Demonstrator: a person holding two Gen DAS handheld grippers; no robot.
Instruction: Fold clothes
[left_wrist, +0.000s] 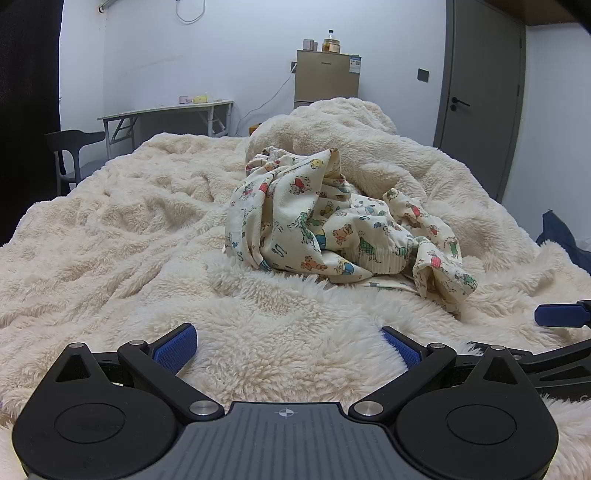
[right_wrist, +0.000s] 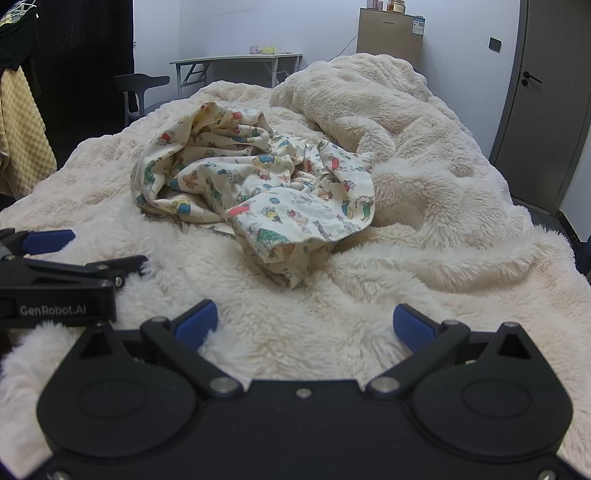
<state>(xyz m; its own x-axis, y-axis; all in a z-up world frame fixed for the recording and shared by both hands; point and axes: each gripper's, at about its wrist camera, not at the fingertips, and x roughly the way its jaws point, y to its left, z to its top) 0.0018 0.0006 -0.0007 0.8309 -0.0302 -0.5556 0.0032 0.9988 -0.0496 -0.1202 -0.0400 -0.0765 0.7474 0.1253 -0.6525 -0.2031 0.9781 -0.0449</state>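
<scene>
My left gripper (left_wrist: 290, 345) and right gripper (right_wrist: 306, 323) hover low over the fleece blanket (left_wrist: 129, 221), fingers spread wide, holding nothing. The printed garment (right_wrist: 258, 181) lies crumpled mid-bed ahead, so I'd find a hem first. Open blanket to its left gives spreading room.

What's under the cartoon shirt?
The shirt lies crumpled on a fluffy cream blanket. Whatever else is beneath it is covered.

Each hand-held gripper (left_wrist: 289, 349) (right_wrist: 306, 325) is matte black with blue ribbed finger pads (left_wrist: 173, 347), silver pivot screws, and white "GenRobot.AI" lettering at the right wrist view's left edge.
</scene>
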